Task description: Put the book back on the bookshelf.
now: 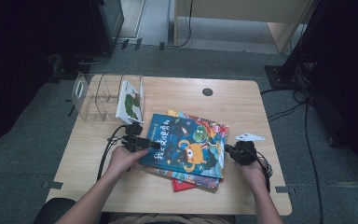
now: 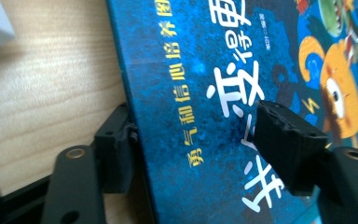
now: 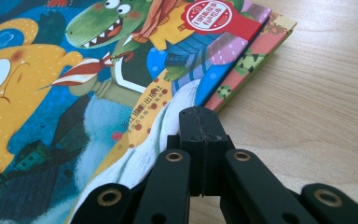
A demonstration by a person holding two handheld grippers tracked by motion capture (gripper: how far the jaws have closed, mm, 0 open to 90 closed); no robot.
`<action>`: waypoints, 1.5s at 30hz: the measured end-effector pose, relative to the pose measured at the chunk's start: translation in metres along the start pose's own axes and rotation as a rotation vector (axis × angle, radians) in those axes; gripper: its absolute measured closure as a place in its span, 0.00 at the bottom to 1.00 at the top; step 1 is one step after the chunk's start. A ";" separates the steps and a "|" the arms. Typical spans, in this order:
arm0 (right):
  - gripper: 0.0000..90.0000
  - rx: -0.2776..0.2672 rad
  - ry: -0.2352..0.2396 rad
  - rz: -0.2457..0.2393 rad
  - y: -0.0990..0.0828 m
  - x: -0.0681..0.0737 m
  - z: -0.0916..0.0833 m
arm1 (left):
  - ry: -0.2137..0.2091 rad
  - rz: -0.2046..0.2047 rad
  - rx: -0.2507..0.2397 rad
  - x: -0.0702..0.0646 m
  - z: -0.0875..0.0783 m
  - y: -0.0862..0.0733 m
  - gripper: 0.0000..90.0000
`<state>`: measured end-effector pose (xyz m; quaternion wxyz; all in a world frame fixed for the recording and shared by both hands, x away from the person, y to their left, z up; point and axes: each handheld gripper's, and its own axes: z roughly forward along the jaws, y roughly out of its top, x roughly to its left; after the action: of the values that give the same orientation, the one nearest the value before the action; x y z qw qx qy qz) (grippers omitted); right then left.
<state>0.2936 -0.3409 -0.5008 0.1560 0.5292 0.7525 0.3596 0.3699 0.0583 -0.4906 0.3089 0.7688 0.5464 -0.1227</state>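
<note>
**Book stack under both grippers at table centre**

The wooden table point(image 1: 98, 177) is carrying everything. The blue picture book point(image 1: 186, 144) is lying on top of a stack at table centre, covering a red book point(image 1: 182, 185) whose corner is protruding at 6 o'clock. The clear acrylic rack point(image 1: 91, 95) is standing at 10 o'clock, holding one upright book point(image 1: 130, 102) just beside the stack. The left gripper point(image 1: 142, 141) is straddling the blue book's spine edge at 9 o'clock; whether its pads are pressing cannot be told. The right gripper point(image 1: 240, 153), jaws together, is resting against the stack at 3 o'clock.
</note>
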 end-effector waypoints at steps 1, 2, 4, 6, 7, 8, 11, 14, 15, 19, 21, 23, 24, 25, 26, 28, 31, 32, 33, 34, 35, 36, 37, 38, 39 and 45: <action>1.00 -0.001 0.002 0.007 0.000 0.000 0.000 | 0.002 -0.002 0.003 -0.001 -0.001 0.000 0.40; 1.00 -0.001 0.001 0.011 0.000 -0.001 0.000 | 0.005 -0.001 -0.002 -0.002 -0.002 0.000 0.40; 1.00 0.001 0.001 0.017 0.000 -0.001 0.000 | 0.010 0.007 -0.005 -0.005 -0.005 0.001 0.40; 1.00 0.002 0.000 0.019 0.000 0.000 0.000 | 0.009 0.010 -0.009 -0.007 -0.009 0.002 0.42; 1.00 0.002 -0.001 0.019 0.000 0.000 0.000 | 0.004 0.010 -0.011 -0.007 -0.012 0.003 0.42; 1.00 0.004 -0.001 0.023 0.000 0.000 0.000 | -0.004 0.009 -0.017 -0.009 -0.014 0.004 0.42; 1.00 0.008 -0.005 0.032 0.001 0.000 0.000 | -0.019 0.012 -0.031 -0.014 -0.023 0.007 0.44; 1.00 0.008 -0.008 0.032 0.001 0.001 0.000 | -0.039 0.017 -0.042 -0.018 -0.032 0.011 0.45; 1.00 0.010 -0.011 0.032 0.001 0.001 0.000 | -0.044 0.016 -0.043 -0.020 -0.034 0.012 0.45; 1.00 0.016 -0.024 0.024 0.002 0.003 0.000 | -0.048 0.017 -0.017 -0.024 -0.039 0.017 0.46; 1.00 0.017 -0.029 0.020 0.002 0.004 0.000 | -0.041 0.017 0.000 -0.026 -0.039 0.020 0.46; 1.00 0.018 -0.031 0.023 0.002 0.004 0.001 | -0.066 0.003 0.007 -0.025 -0.041 0.022 0.47; 1.00 0.019 -0.031 0.024 0.002 0.004 0.001 | -0.078 -0.006 0.010 -0.025 -0.042 0.024 0.48; 1.00 0.020 -0.032 0.025 0.003 0.004 0.001 | -0.083 -0.007 0.015 -0.024 -0.043 0.025 0.49; 1.00 0.021 -0.034 0.024 0.003 0.004 0.000 | -0.095 -0.013 0.019 -0.024 -0.044 0.026 0.50; 1.00 0.024 -0.040 0.026 0.003 0.005 0.000 | -0.113 -0.017 0.026 -0.023 -0.047 0.028 0.52; 1.00 0.027 -0.049 0.015 0.004 0.007 0.001 | -0.110 -0.009 0.044 -0.026 -0.050 0.032 0.55; 1.00 0.027 -0.050 0.015 0.004 0.007 0.001 | -0.103 -0.002 0.046 -0.027 -0.050 0.033 0.55; 1.00 0.028 -0.051 0.016 0.004 0.007 0.001 | -0.108 0.001 0.046 -0.028 -0.051 0.034 0.55; 1.00 0.029 -0.052 0.017 0.004 0.007 0.001 | -0.118 -0.002 0.042 -0.029 -0.052 0.035 0.56; 1.00 0.030 -0.053 0.017 0.004 0.007 0.001 | -0.120 -0.002 0.041 -0.029 -0.053 0.036 0.56; 1.00 0.032 -0.054 0.017 0.004 0.007 0.001 | -0.123 -0.002 0.043 -0.030 -0.053 0.037 0.56; 1.00 0.033 -0.055 0.020 0.004 0.008 0.001 | -0.122 -0.002 0.047 -0.030 -0.053 0.038 0.56; 1.00 0.034 -0.056 0.023 0.005 0.008 0.001 | -0.124 -0.006 0.054 -0.030 -0.052 0.039 0.55; 1.00 0.032 -0.053 0.027 0.005 0.008 0.000 | -0.130 -0.012 0.052 -0.030 -0.051 0.039 0.55; 1.00 0.021 -0.041 0.022 0.005 0.008 -0.001 | -0.194 -0.024 0.062 -0.029 -0.051 0.042 0.56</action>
<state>0.2933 -0.3334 -0.4958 0.1618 0.5462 0.7472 0.3424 0.3894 0.0578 -0.4215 0.3352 0.7558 0.5189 -0.2171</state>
